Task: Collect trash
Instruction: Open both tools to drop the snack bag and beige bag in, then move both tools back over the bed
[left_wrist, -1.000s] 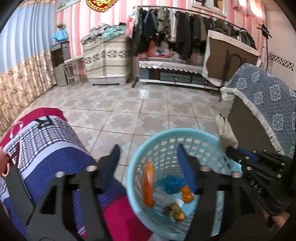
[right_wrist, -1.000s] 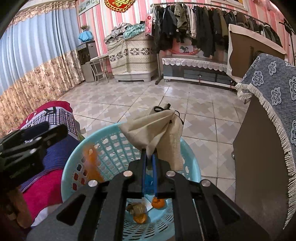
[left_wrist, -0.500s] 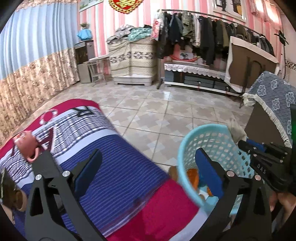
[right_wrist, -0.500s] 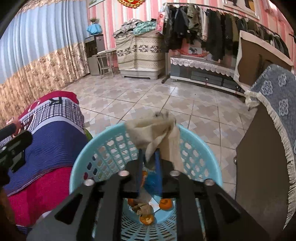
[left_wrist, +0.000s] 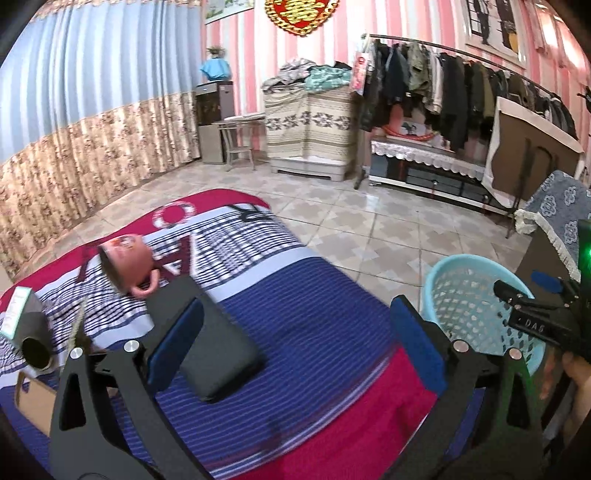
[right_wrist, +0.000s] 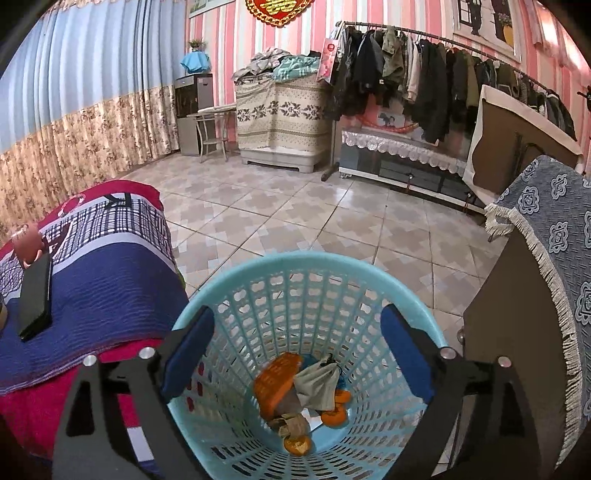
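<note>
The light blue plastic basket (right_wrist: 295, 258) stands on the floor below my right gripper (right_wrist: 297, 350), whose jaws are opening with nothing between them. A beige cloth pouch (right_wrist: 317, 384) lies at the basket's bottom among an orange wrapper (right_wrist: 275, 380) and orange peels (right_wrist: 334, 406). My left gripper (left_wrist: 295, 343) is open and empty over the striped tablecloth (left_wrist: 314, 317), close to a black slab (left_wrist: 218, 350). A tipped pink mug (left_wrist: 127, 266) and a grey roll (left_wrist: 33, 339) lie further left. In the left wrist view the basket (left_wrist: 469, 299) is at the right, under the right gripper (left_wrist: 532, 288).
A brown cabinet under a fringed blue-grey cloth (right_wrist: 546, 236) stands right of the basket. A cardboard piece (left_wrist: 33, 402) lies at the table's near left. Tiled floor (right_wrist: 295, 206) stretches to a clothes rack (right_wrist: 424, 81) and covered furniture at the back wall.
My right gripper opened and the beige pouch it held dropped into the basket. My left gripper swung left from above the basket to over the table, its jaws opening wider.
</note>
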